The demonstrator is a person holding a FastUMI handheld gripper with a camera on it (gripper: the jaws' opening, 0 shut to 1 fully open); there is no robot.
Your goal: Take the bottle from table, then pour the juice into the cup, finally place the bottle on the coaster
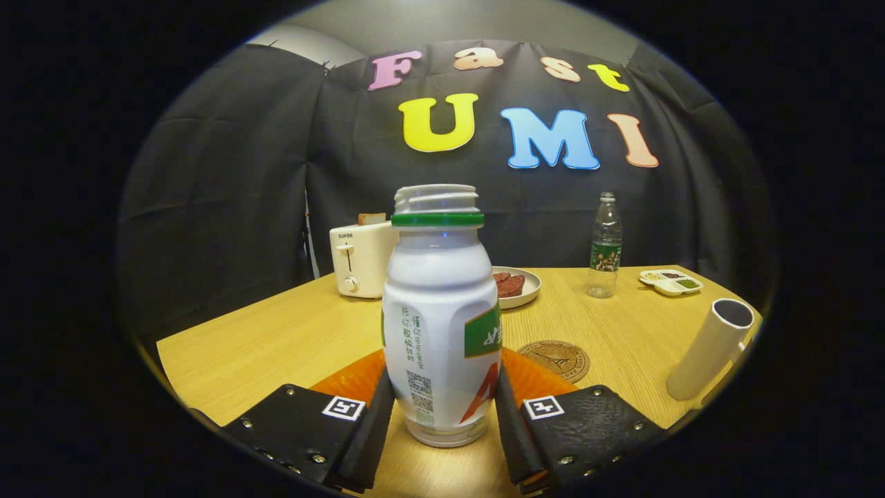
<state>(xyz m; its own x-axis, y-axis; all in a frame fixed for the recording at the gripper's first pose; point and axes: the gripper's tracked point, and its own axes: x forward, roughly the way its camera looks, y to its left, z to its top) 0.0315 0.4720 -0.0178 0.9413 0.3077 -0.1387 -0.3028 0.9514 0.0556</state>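
Black fingers (377,422) of the gripper (442,415) flank the bottle (441,325), seemingly touching its lower sides; it stands uncapped near the table's (276,339) front edge. Grasp barely begun; pouring into the cup (709,349) and resting on the coaster (554,360) remain.

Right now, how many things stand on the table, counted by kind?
Bottles: 2, white juice bottle between the gripper fingers, clear water bottle
Cups: 1
Coasters: 1
Toasters: 1
Plates: 1
Compartment dishes: 1
Total: 7
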